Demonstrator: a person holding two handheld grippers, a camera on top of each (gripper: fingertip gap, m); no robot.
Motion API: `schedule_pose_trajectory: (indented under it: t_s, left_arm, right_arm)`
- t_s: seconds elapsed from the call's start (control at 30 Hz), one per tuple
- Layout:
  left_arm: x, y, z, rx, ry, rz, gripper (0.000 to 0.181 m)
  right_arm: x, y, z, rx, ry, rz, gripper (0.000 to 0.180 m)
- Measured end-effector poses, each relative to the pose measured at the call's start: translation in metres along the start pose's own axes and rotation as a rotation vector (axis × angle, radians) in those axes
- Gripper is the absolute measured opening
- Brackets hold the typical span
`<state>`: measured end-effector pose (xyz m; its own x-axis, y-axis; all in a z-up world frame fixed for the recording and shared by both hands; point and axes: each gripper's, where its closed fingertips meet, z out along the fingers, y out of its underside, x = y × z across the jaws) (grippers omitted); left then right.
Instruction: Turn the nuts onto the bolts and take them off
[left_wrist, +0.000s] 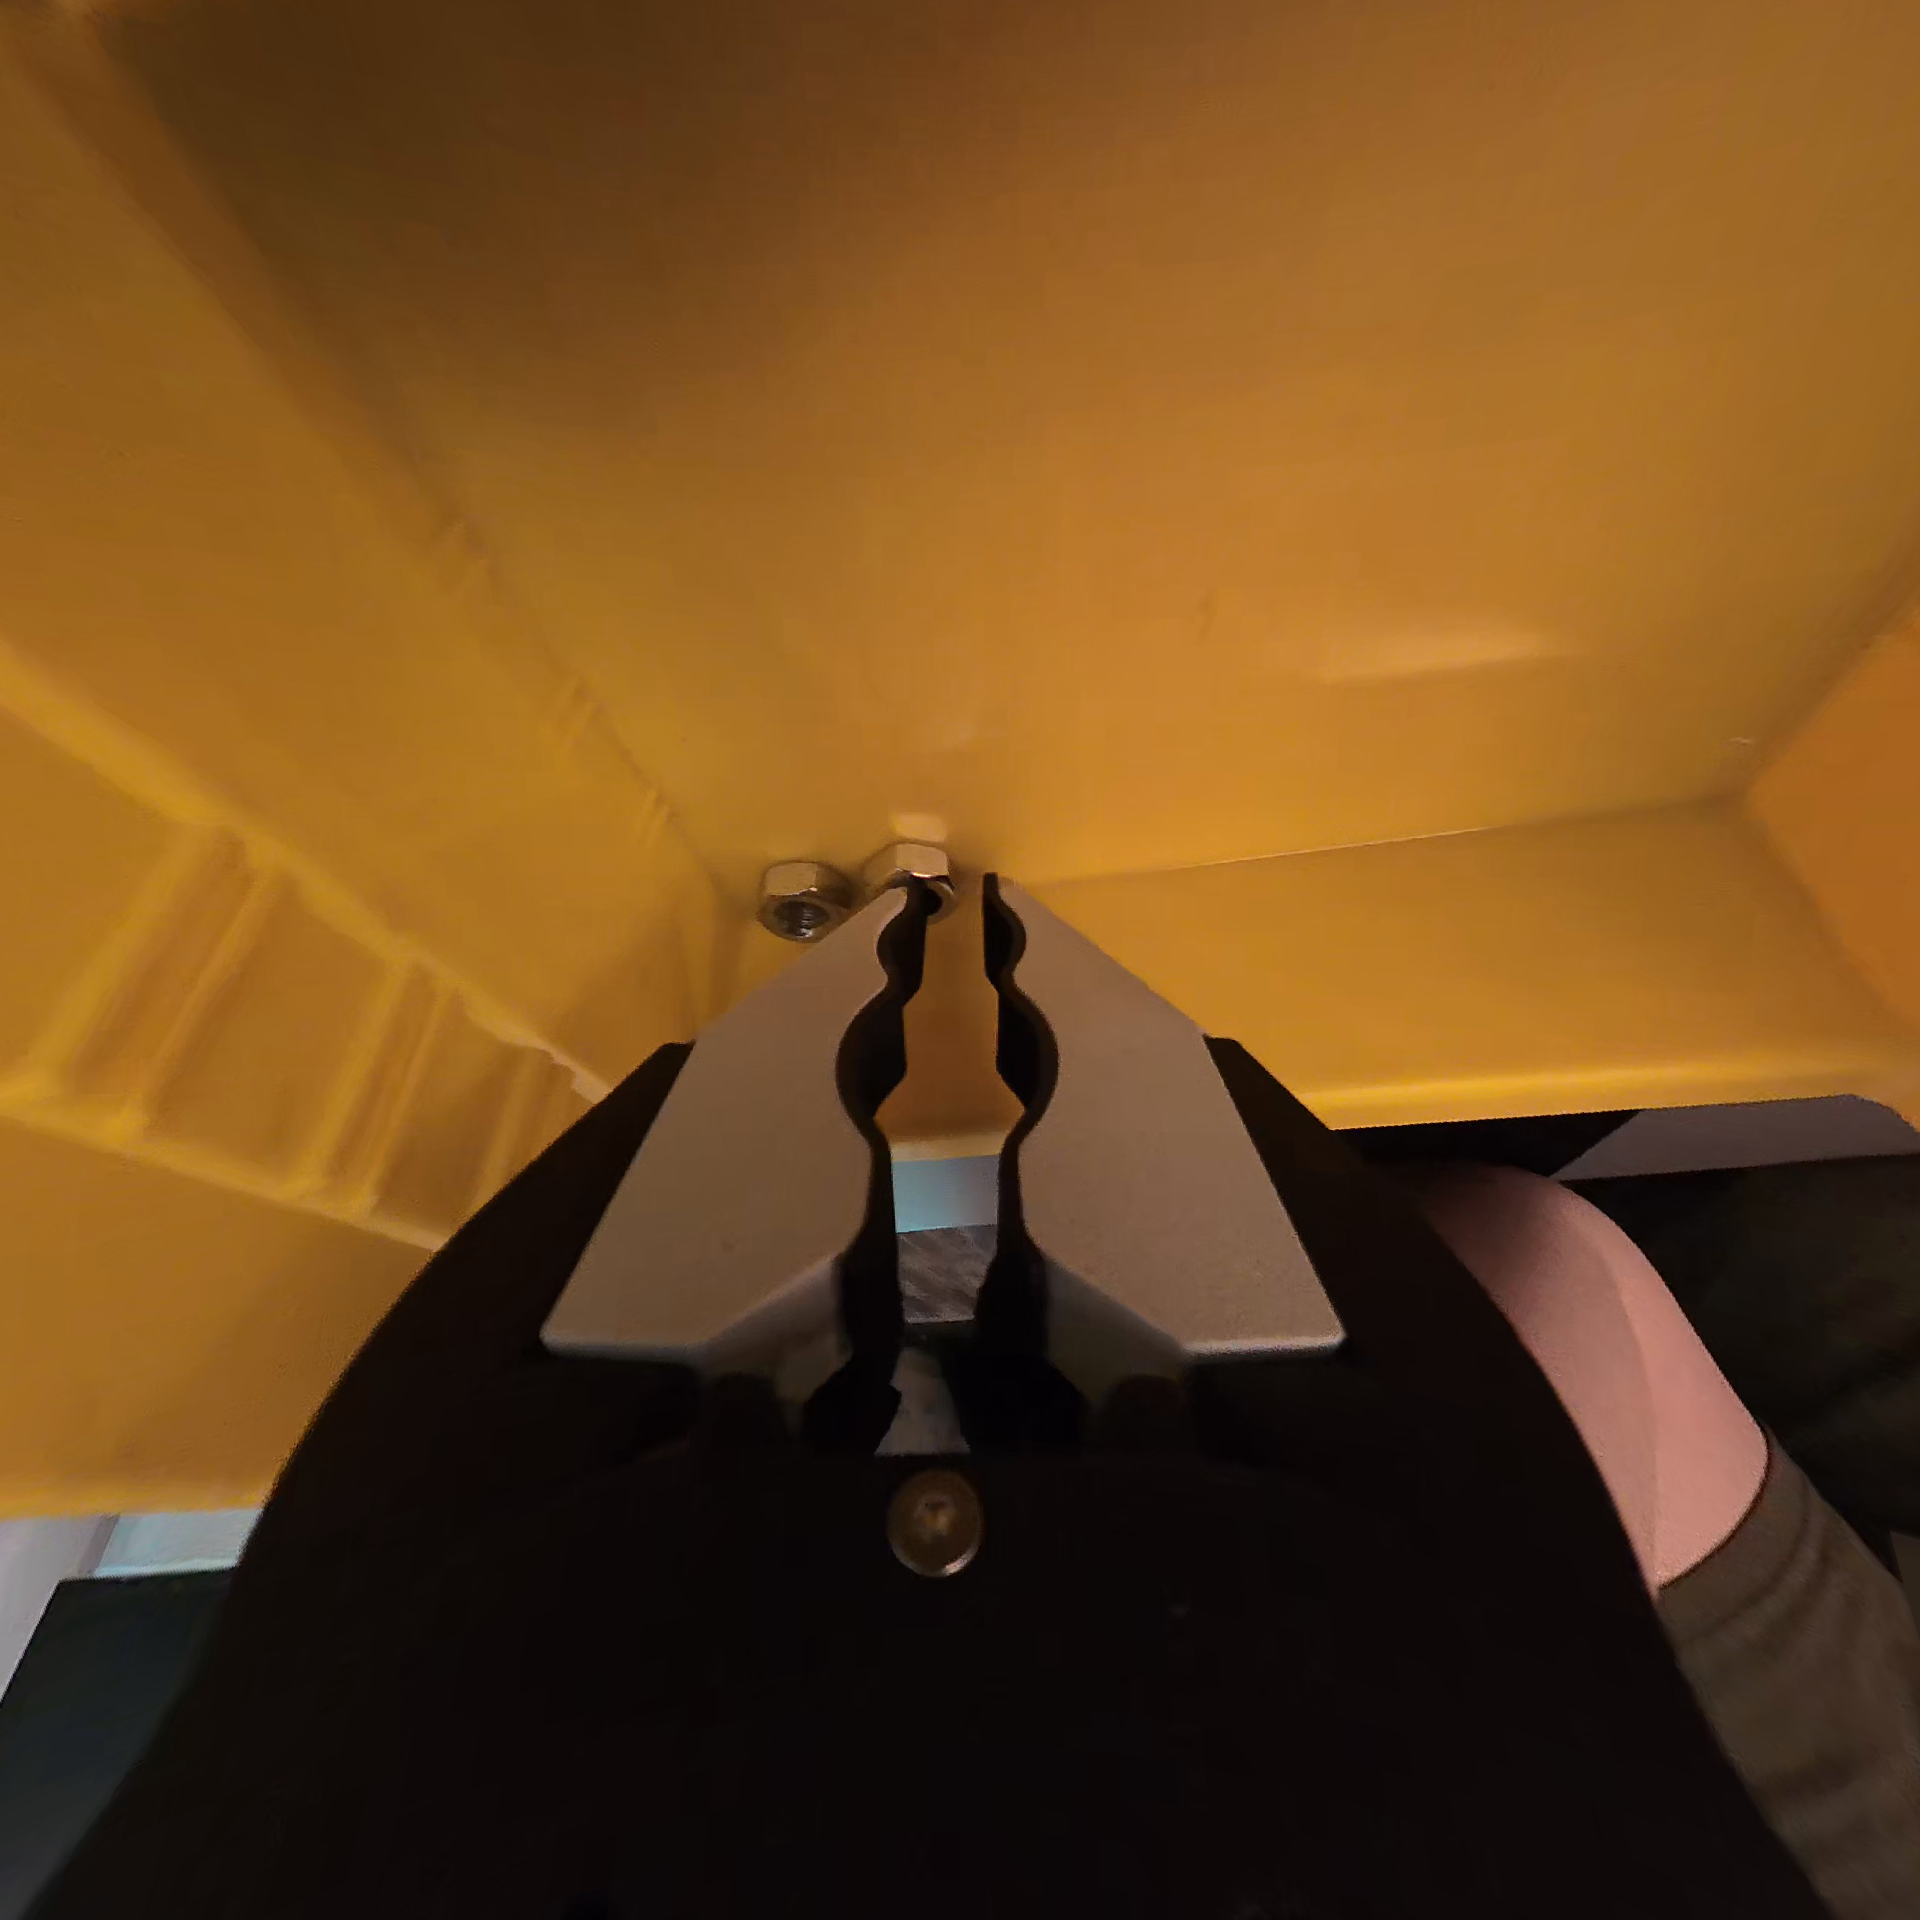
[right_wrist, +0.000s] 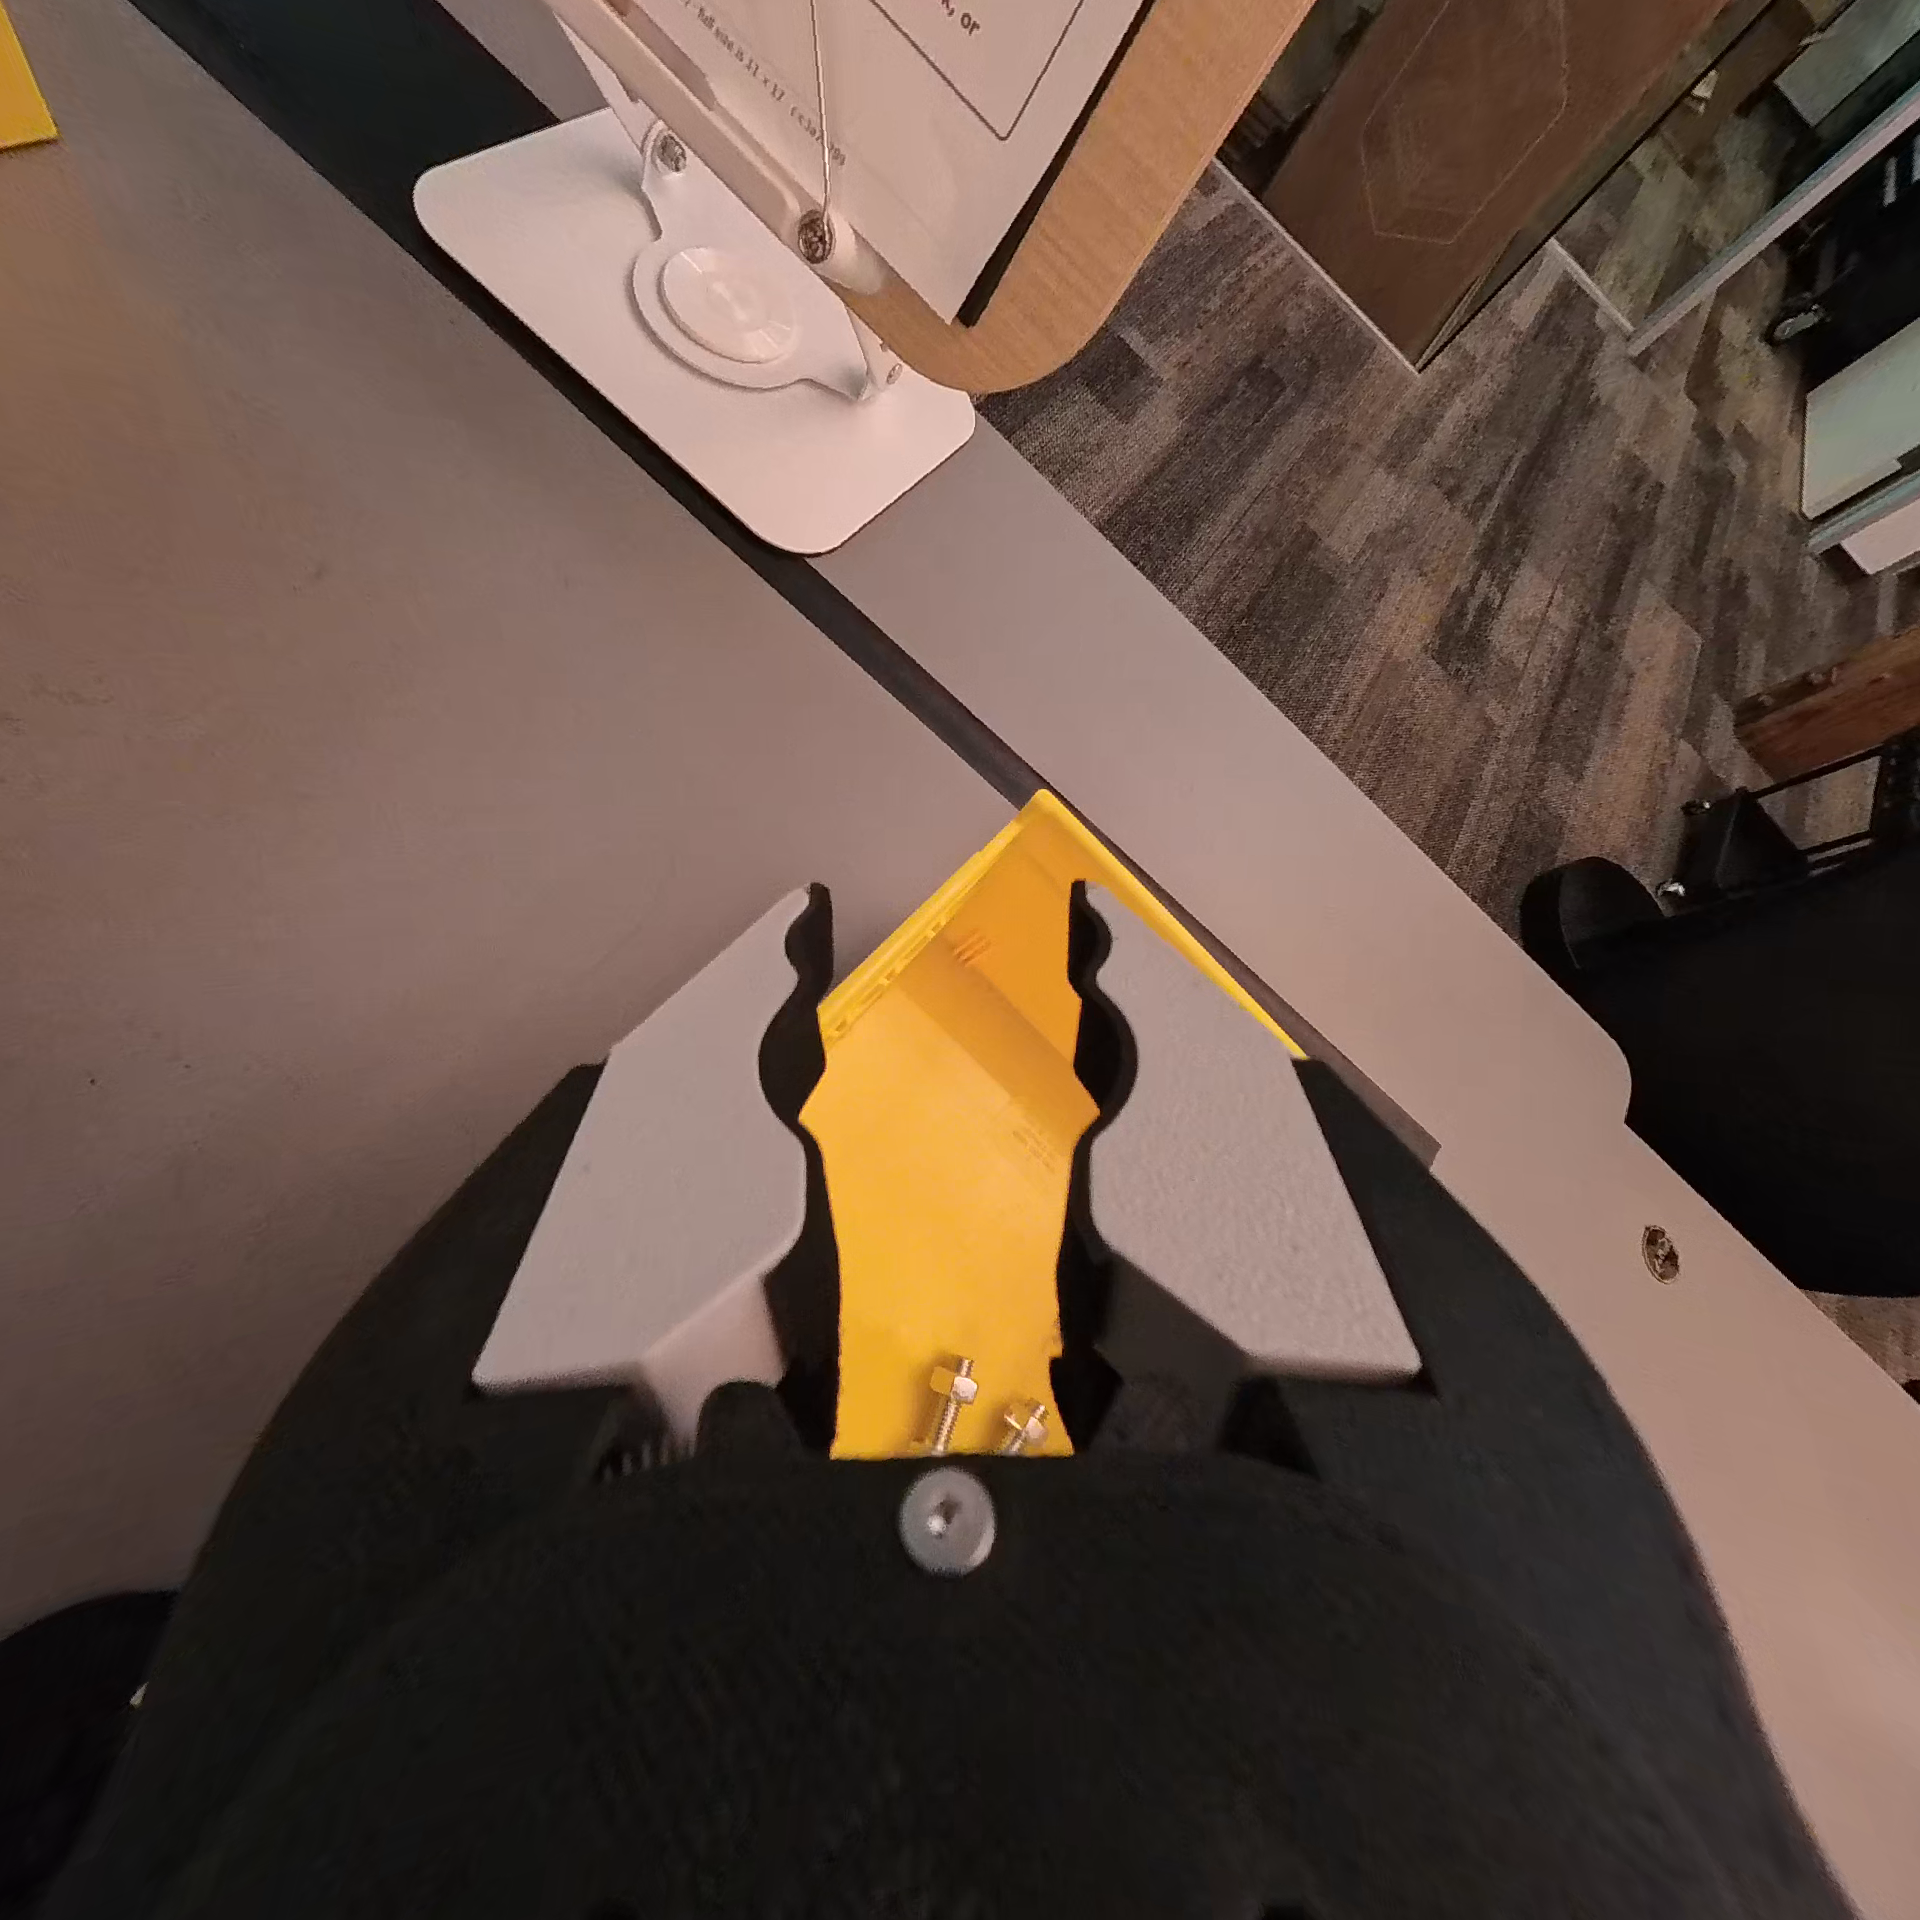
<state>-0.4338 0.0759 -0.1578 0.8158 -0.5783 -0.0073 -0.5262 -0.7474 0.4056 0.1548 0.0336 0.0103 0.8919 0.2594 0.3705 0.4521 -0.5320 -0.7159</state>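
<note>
- yellow bin (left_wrist: 1039, 416): smooth plastic, slight sheen, moulded ribs on one wall
- hex nuts (left_wrist: 795, 902): bright shiny metal (the second one sits just beside it, at the left finger's tip)
- left gripper (left_wrist: 954, 883): fingers (left_wrist: 748, 1174) faced with matt grey, fine-grained plates, wavy black inner edges; body matt black plastic with a dull metal screw
- right gripper (right_wrist: 948, 896): same matt grey plates, black body looks rough, layered like printed plastic
- bolts (right_wrist: 948, 1405): threaded shiny metal, nuts on them
- table (right_wrist: 312, 727): matt grey, smooth
- stand base (right_wrist: 582, 343): white, smooth, satin finish
- board edge (right_wrist: 1039, 312): light wood grain
- floor (right_wrist: 1455, 520): patchy carpet, rough
</note>
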Motion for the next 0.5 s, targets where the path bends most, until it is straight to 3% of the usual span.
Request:
schedule_pose_trajectory:
  t_s: [0.5]
  left_arm:
    - [-0.0007, -0.0004, -0.0012, 0.000, 0.013, 0.004, 0.003]
  right_arm:
    - [-0.0021, 0.0042, 0.0031, -0.030, -0.007, -0.020, 0.045]
